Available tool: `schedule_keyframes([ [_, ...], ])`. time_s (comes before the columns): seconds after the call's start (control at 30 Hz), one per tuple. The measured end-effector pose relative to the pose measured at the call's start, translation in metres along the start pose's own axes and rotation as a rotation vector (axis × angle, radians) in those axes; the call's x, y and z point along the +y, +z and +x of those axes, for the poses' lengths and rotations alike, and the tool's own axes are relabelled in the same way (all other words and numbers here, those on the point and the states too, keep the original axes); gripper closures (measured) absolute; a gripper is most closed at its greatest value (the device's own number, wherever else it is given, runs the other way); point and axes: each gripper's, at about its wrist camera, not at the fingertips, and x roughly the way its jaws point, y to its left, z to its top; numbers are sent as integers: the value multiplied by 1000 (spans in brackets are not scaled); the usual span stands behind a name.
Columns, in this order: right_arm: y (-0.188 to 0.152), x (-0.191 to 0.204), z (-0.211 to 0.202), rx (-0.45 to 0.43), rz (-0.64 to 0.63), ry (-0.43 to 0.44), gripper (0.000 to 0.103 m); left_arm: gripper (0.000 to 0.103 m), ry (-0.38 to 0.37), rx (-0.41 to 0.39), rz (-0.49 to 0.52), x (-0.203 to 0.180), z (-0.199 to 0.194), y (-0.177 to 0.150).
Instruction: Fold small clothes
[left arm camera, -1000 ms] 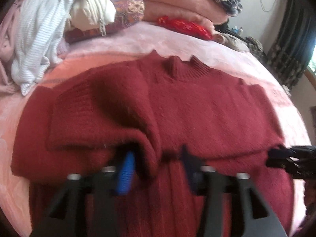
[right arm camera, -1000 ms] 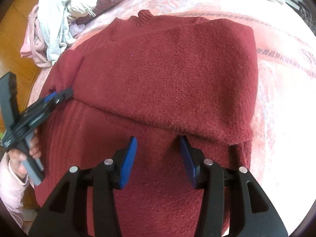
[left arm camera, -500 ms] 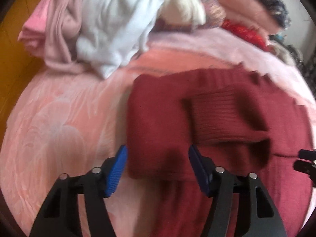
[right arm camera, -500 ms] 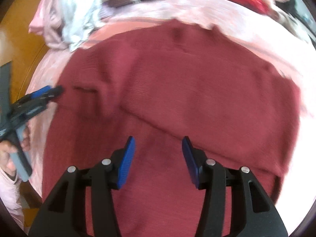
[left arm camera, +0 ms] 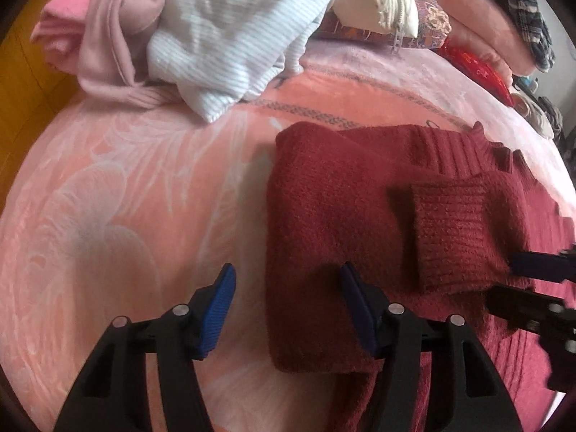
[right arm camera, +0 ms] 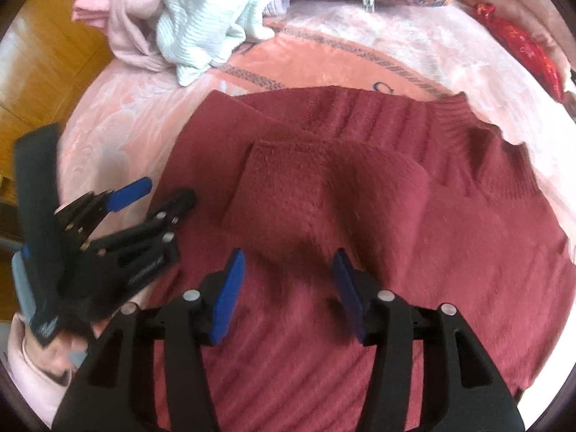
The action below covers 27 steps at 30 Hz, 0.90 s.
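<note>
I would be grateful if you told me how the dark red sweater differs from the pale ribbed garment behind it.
The dark red sweater lies spread flat on the pink blanket, with a sleeve folded across its body; the pale ribbed garment sits crumpled in a heap. The sweater is deep red and fuzzy; the garment is whitish-blue with fine ribs. The sweater is nearest the camera; the garment lies at the blanket's far edge. Both are knitted.

I am working in a home bedroom, over a bed point(left arm camera: 108, 216) spread with a pink flowered blanket. At my twelve o'clock lies a heap of clothes point(left arm camera: 223, 36), stacked pink bedding point(left arm camera: 478, 10) at two, wooden floor point(right arm camera: 46, 54) at ten.
</note>
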Motion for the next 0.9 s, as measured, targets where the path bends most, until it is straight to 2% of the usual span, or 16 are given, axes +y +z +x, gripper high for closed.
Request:
schedule_keyframes([
  [0.13, 9, -2, 23, 41, 23, -28, 50, 42, -1, -1, -8, 3, 4, 2],
  [0.17, 9, -5, 25, 41, 29, -28, 59, 41, -4, 0, -13, 4, 6, 2],
  [0.2, 9, -6, 25, 30, 35, -26, 77, 41, -8, 1, -20, 5, 7, 2],
  [0.27, 7, -14, 17, 1, 57, 9, 93, 41, -12, 0, -25, 6, 8, 1],
  [0.3, 5, -19, 13, -7, 75, 29, 98, 41, -13, -3, -26, 6, 8, 1],
  [0.33, 2, -25, 7, -16, 90, 50, 98, 41, -13, -6, -24, 6, 7, 1],
  [0.47, -16, -59, -26, -92, 152, 89, 98, 40, -4, -13, -26, 5, 8, 0],
  [0.57, -39, -104, -49, -127, 240, 91, 95, 40, 14, -25, -21, 2, 8, -2],
  [0.6, -51, -124, -54, -128, 275, 80, 88, 40, 21, -30, -15, 0, 7, -2],
  [0.73, -101, -175, -58, -117, 374, 32, 75, 41, 52, -55, 6, -5, 3, -5],
  [0.8, -125, -201, -58, -127, 437, 83, 56, 41, 61, -77, -2, -4, -3, -8],
  [0.9, -140, -226, -56, -163, 514, 151, 51, 41, 73, -104, -23, -3, -12, -11],
])
